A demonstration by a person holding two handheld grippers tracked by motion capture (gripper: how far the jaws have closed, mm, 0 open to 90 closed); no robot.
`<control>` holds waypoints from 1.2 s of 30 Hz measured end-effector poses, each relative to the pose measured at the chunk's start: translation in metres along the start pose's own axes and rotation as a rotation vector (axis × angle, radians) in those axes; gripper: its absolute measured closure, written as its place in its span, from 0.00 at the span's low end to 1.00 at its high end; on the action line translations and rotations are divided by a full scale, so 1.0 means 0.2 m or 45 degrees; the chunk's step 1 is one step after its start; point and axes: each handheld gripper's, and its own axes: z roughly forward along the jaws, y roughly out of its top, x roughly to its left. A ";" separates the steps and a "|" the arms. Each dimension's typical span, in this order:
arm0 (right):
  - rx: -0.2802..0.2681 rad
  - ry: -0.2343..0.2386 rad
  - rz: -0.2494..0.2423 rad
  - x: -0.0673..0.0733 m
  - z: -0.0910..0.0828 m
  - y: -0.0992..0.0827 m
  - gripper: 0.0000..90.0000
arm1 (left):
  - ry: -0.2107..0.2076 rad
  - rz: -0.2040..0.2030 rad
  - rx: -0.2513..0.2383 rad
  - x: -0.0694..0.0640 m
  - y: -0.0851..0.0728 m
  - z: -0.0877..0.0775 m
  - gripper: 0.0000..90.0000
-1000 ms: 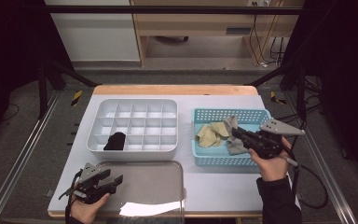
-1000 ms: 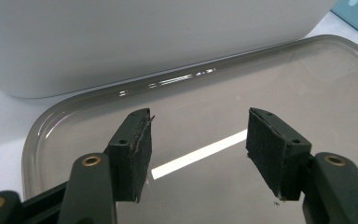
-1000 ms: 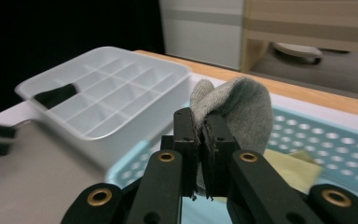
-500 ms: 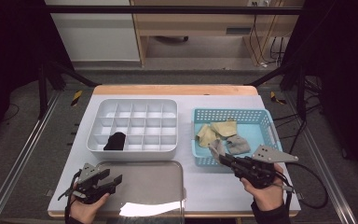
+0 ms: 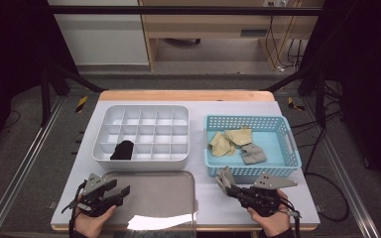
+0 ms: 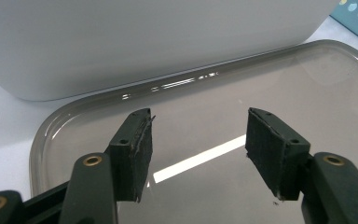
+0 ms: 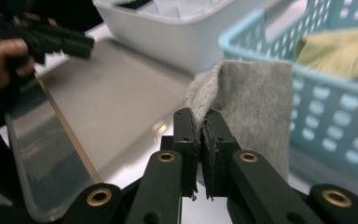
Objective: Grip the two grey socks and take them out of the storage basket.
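My right gripper (image 5: 226, 184) is shut on a grey sock (image 5: 223, 175) and holds it low over the white table, just in front of the blue basket (image 5: 292, 148). In the right gripper view the grey sock (image 7: 247, 102) rises from the closed jaws of the right gripper (image 7: 199, 119). My left gripper (image 5: 121, 192) rests open over the left end of the grey tray (image 5: 168, 193). The left gripper view has nothing between the jaws of the left gripper (image 6: 198, 137), only the tray (image 6: 261, 84) below.
A white divided box (image 5: 181, 158) stands behind the tray with a black sock (image 5: 123, 149) in a front compartment. The basket holds yellow socks (image 5: 230, 140) and another grey sock (image 5: 253, 153). Dark floor and metal rails surround the table.
The right gripper has come back out of the basket and down toward the table's front edge, carrying the grey sock. The left gripper has stayed put.
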 end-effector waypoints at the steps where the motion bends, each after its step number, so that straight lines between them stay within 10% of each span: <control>1: 0.015 0.000 0.007 0.00 0.01 -0.01 0.95 | 0.000 -0.001 0.001 0.00 0.00 0.00 0.44; 15: 0.163 0.010 0.020 -0.01 0.14 -0.16 0.82 | 0.001 0.000 0.001 0.00 0.00 0.00 0.45; 24: 0.014 -0.084 -0.017 -0.03 0.02 0.00 0.71 | 0.001 0.003 0.005 0.00 0.00 0.00 0.44; 36: -0.096 -0.354 0.022 -0.36 -0.01 0.29 0.67 | 0.002 -0.005 -0.001 0.01 0.00 0.00 0.45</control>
